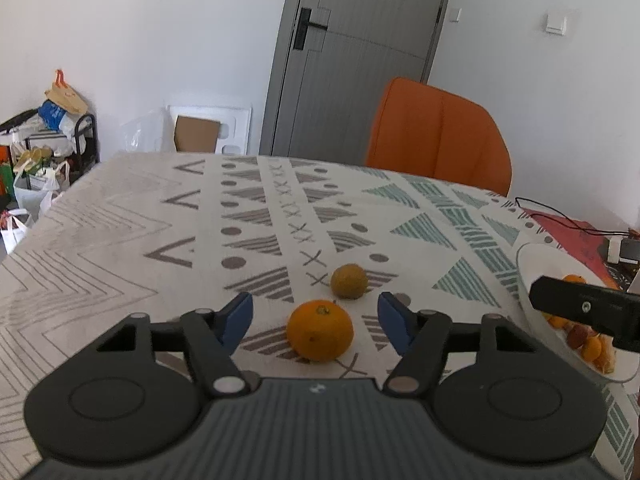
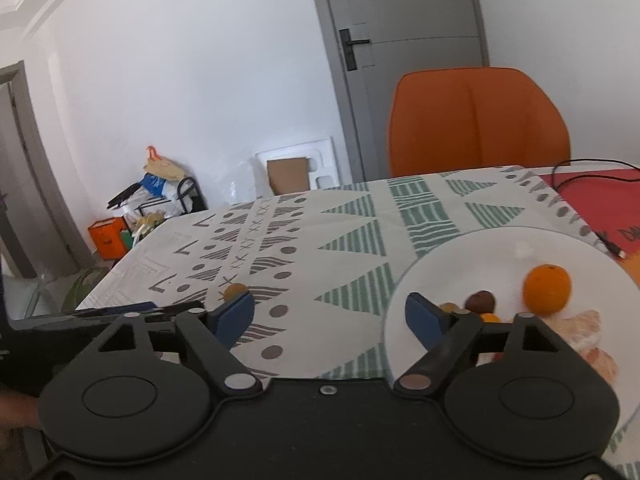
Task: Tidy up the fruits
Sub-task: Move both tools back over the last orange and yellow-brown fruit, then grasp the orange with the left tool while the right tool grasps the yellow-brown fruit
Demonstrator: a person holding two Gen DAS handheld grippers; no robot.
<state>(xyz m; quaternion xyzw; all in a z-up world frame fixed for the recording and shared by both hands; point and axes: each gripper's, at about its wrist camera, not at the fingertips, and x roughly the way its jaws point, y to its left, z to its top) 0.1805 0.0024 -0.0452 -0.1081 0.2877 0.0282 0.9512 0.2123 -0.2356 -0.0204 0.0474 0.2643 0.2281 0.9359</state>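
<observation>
The left gripper [image 1: 316, 314] stands spread around the orange [image 1: 320, 330], pads not touching it; the plate [image 1: 532, 264] lies right of the orange. Closing off-centre could roll the orange away.

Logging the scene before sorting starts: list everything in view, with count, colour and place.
orange: 1, bright orange, on the tablecloth between the left tool's fingers, not gripped
small fruit: 1, dull yellow-green, just beyond the orange
plate: 1, white, on the table's right side
fruit on plate: one orange, one dark brown fruit, peeled segments, others partly hidden
tablecloth: 1, white with grey and green patterns
chair: 1, orange, behind the table
door: 1, grey, shut
cable: 1, black, far right
left tool: open
right tool: open, empty, over the plate's edge
</observation>
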